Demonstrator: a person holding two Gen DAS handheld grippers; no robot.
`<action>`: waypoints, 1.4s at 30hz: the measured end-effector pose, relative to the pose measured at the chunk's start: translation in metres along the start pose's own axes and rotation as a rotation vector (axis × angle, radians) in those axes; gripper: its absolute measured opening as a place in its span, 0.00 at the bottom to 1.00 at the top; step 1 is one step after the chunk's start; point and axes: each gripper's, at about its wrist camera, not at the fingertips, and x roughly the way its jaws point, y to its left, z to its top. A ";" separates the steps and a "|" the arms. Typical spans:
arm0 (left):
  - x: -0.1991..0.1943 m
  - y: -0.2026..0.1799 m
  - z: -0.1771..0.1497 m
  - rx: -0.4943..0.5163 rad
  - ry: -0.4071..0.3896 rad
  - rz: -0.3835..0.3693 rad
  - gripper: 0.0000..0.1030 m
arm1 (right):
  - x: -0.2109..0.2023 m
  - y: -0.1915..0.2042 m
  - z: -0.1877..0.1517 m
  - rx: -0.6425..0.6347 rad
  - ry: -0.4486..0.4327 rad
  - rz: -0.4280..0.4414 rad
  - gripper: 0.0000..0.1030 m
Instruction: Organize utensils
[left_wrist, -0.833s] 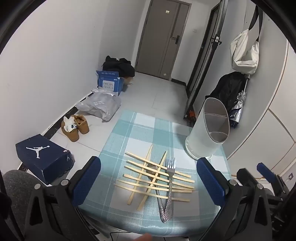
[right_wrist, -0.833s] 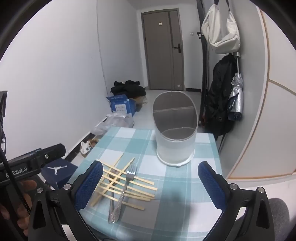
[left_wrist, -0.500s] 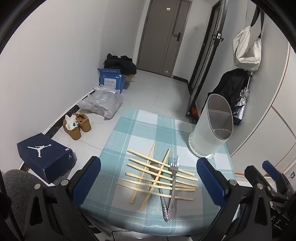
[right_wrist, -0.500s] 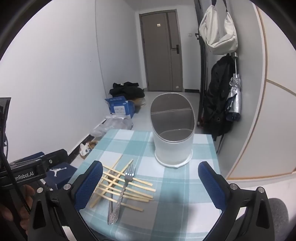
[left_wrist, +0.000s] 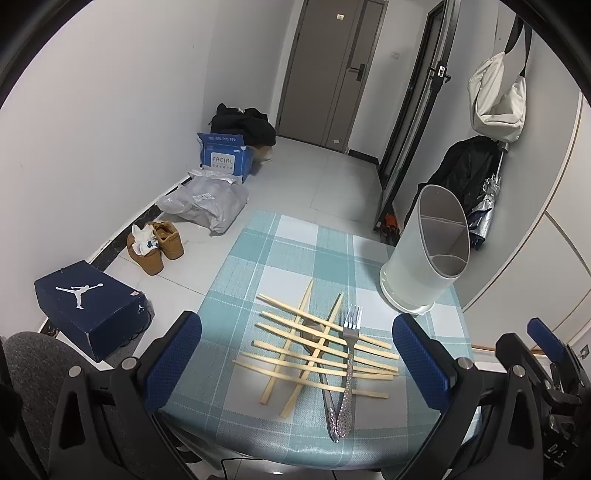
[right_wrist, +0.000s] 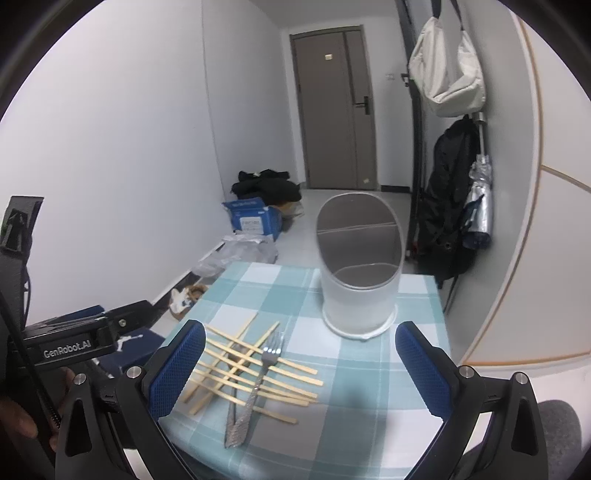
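Both the left gripper (left_wrist: 295, 354) and right gripper (right_wrist: 299, 365) hover wide open, empty. The fork (left_wrist: 345, 363) lies across crossed chopsticks (left_wrist: 295, 343), near the holder (left_wrist: 424, 254). Lifting it may scatter them; a spoon seems buried beneath.

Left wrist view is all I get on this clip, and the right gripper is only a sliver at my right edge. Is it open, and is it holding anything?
Observer: The right gripper is open wide, with nothing between its blue pads.
Operator: What does it face?
Observer: The utensil holder stands straight ahead of it. The fork and chopsticks lie toward its left finger.
Operator: Anything of my own gripper from there?
Observer: Yes. The black body of the left gripper shows at the lower left of the right wrist view, with a hand beside it.
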 end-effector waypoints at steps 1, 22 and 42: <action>0.000 0.000 0.000 0.000 -0.001 0.000 0.99 | 0.002 0.001 0.000 -0.001 0.007 -0.001 1.00; 0.000 0.001 -0.003 0.008 -0.014 0.027 0.99 | 0.005 -0.002 -0.003 0.001 0.034 -0.017 1.00; 0.001 0.000 -0.003 -0.011 0.002 0.025 0.99 | -0.001 0.002 -0.003 -0.026 0.009 0.002 1.00</action>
